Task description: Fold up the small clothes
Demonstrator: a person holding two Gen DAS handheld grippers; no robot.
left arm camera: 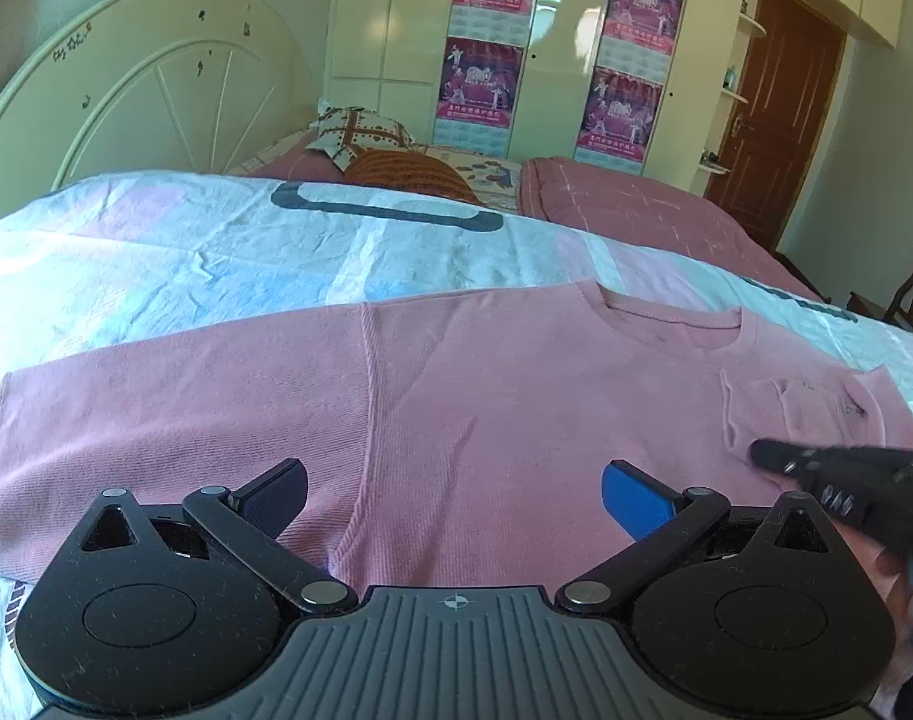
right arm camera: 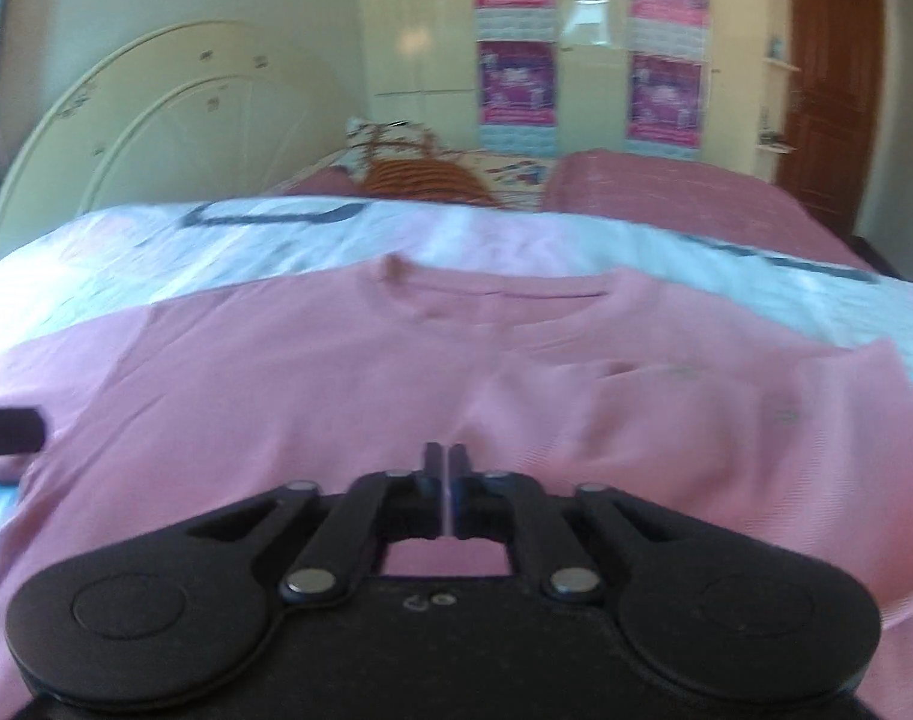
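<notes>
This is a bedroom in a home. A cream arched wooden headboard point(left arm camera: 138, 78) with small painted motifs fills the upper left of the frame. A wide bed carries a pale blue, pink and white printed sheet point(left arm camera: 186, 252) across the middle, with a dusty-red quilted blanket point(left arm camera: 636, 204) at centre right and patterned pillows point(left arm camera: 366, 135) near the headboard. Along the far wall at the top stand glossy cream wardrobe doors point(left arm camera: 564, 30) bearing 4 pink-and-purple posters point(left arm camera: 486, 78). A brown panelled wooden door point(left arm camera: 780, 114) sits at the upper right, and a wooden chair point(left arm camera: 912, 294) shows at the right edge.
</notes>
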